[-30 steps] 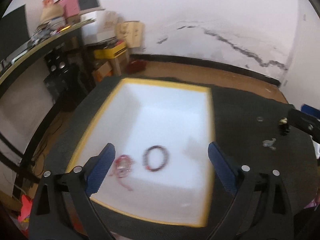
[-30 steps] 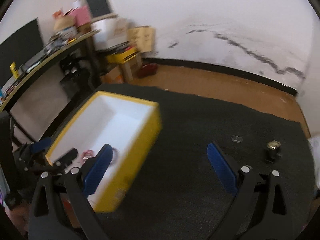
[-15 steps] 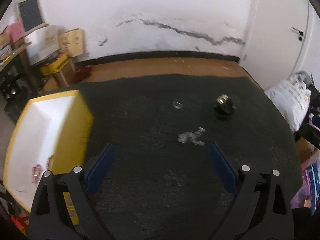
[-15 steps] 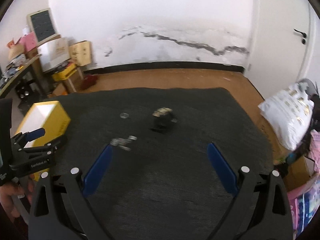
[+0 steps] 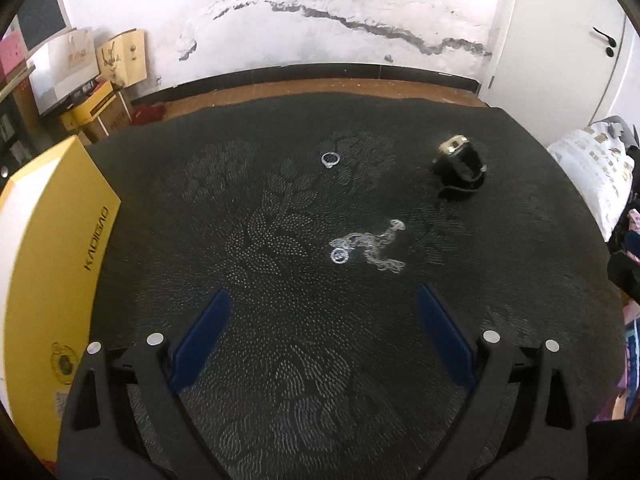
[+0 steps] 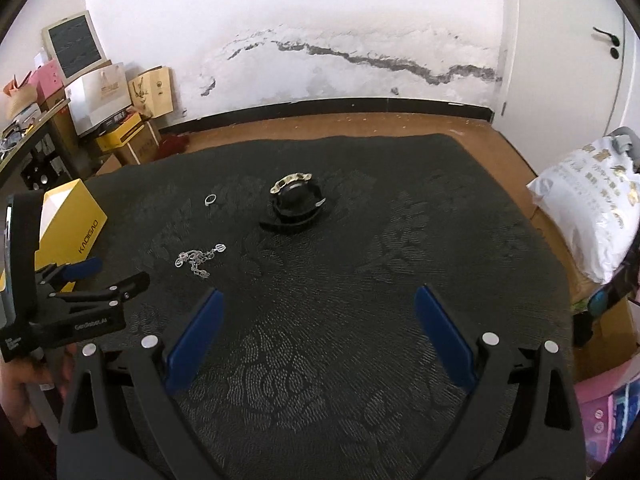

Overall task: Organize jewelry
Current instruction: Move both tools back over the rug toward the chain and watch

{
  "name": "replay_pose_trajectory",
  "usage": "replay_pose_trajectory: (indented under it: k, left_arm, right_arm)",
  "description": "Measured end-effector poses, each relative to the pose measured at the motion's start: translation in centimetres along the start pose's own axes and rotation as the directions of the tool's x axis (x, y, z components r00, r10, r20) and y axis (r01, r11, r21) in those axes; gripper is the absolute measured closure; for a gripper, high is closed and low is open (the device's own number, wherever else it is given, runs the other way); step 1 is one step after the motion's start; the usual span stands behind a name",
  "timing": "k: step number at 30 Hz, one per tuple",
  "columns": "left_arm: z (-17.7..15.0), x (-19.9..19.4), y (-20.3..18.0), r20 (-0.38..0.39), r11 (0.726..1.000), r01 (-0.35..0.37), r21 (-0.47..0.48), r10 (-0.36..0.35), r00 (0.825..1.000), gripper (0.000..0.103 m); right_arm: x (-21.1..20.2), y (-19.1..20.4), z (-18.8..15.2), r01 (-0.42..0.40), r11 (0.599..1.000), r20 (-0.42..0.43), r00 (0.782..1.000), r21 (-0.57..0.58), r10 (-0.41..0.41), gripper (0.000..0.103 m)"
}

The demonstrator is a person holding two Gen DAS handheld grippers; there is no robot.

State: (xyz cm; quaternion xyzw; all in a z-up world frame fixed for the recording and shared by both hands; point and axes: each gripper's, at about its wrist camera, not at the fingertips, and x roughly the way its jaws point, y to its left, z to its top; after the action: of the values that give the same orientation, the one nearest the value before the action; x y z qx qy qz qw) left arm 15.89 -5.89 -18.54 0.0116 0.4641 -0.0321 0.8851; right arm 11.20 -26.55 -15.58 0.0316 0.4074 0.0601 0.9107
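Note:
A silver chain necklace (image 5: 368, 247) lies on the black mat, just ahead of my open, empty left gripper (image 5: 322, 324); it also shows in the right wrist view (image 6: 198, 260). A small silver ring (image 5: 331, 159) (image 6: 210, 199) lies farther back. A black-strapped watch with a gold face (image 5: 459, 166) (image 6: 297, 200) sits to the right of the ring. The yellow box with white inside (image 5: 52, 248) (image 6: 70, 216) stands at the mat's left edge. My right gripper (image 6: 318, 324) is open and empty over bare mat. The left gripper (image 6: 100, 276) shows at the left of the right wrist view.
The black patterned mat (image 5: 280, 360) covers a wooden floor. Cardboard boxes and bags (image 6: 120, 120) stand against the wall at back left. A white printed bag (image 6: 588, 208) lies off the mat's right edge. A white door (image 5: 568, 36) is at back right.
Both grippers have swung right, away from the yellow box and toward the jewelry on the mat. The necklace now lies closer in front of the left gripper. Both stay open.

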Motion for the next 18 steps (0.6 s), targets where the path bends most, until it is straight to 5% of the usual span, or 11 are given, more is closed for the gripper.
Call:
replay_pose_trajectory:
  k: [18]
  left_arm:
    - [0.1,6.9,1.5,-0.007,0.997,0.059,0.045,-0.059,0.998,0.012]
  right_arm:
    - [8.4,1.2,-0.1,-0.068,0.996,-0.058,0.996,-0.052,0.064,0.011]
